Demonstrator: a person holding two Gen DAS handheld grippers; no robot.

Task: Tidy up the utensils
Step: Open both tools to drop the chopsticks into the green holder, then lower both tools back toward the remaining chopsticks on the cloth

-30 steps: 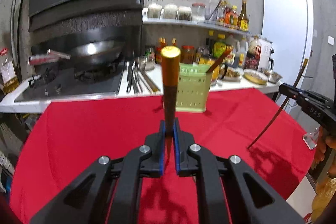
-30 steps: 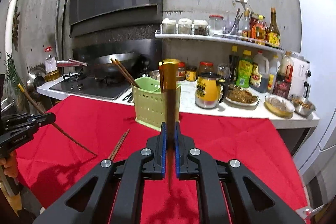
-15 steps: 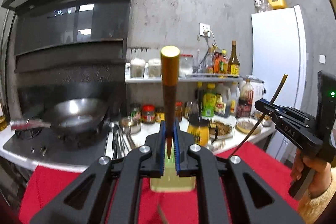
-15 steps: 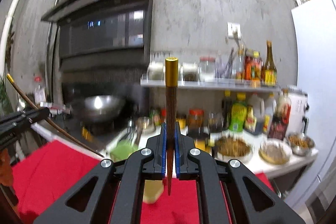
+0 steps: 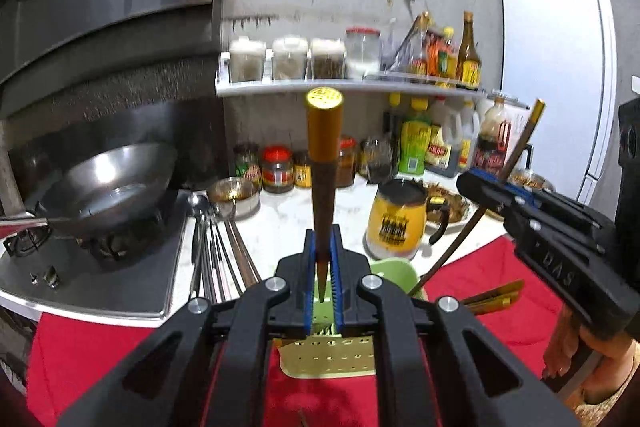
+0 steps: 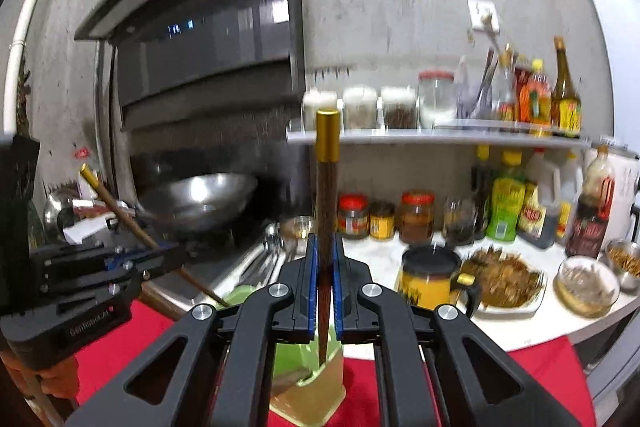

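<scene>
You hold one gold-capped dark wooden chopstick (image 5: pixel 323 171) upright in the clenched jaws of your left gripper (image 5: pixel 322 281) and its twin (image 6: pixel 327 211) in your right gripper (image 6: pixel 326 287), tips down above the pale green perforated plastic utensil holder (image 5: pixel 332 357) on the red-clothed table (image 5: pixel 100 347), apparently so both drop straight in.

We see a counter covered in a red cloth (image 5: pixel 500 291), with a green utensil holder (image 5: pixel 332 359) standing on it. Behind it, the white counter (image 5: pixel 280 227) carries a yellow mug (image 5: pixel 394 223), spoons and chopsticks (image 5: pixel 216 251) lying flat, jars (image 5: pixel 276 175) and sauce bottles (image 5: pixel 414 147).
</scene>
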